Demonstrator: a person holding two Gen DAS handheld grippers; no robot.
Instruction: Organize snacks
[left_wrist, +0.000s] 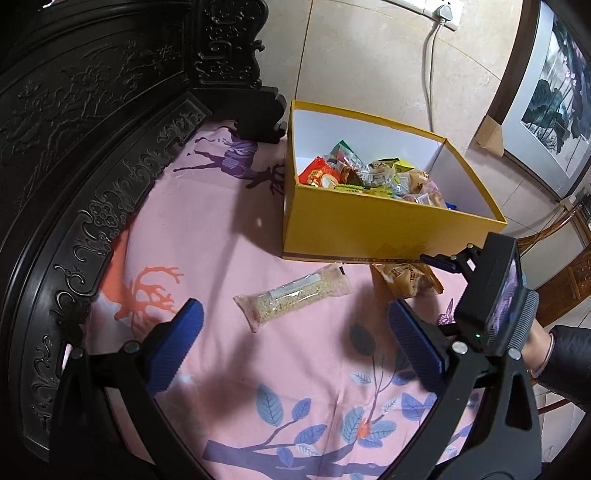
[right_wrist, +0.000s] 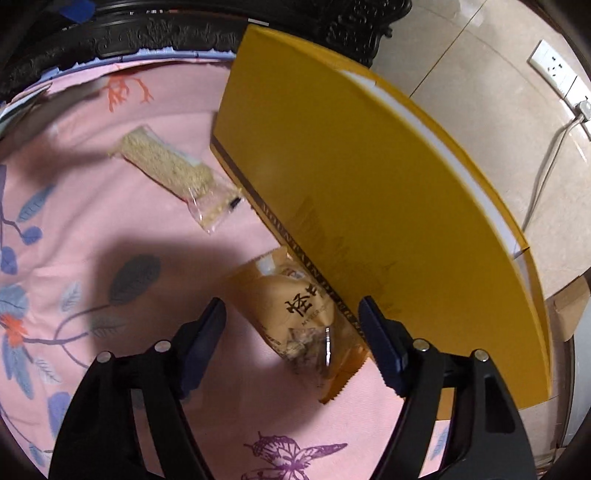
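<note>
Most snacks already in yellow box (left_wrist: 369, 229) by cloth's far edge; two left outside. Right gripper (right_wrist: 291, 317), jaws spread, straddles tan packet (right_wrist: 295, 314); left gripper (left_wrist: 295, 325) spread near sesame bar (left_wrist: 291, 295).

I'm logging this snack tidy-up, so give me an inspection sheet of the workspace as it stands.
Surface: pink patterned cloth, wrinkled.
Job's things: yellow box open, holding wrapped snacks; clear bar and tan pack lie on the cloth outside it, pack beside the box wall.
Clutter: nothing seen.
Grippers: left gripper open, above the cloth near the bar; right gripper open, straddling the pack, not closed on it.
Cables: white cord from wall socket.
Surroundings: carved dark wood, tiled wall, framed picture.
</note>
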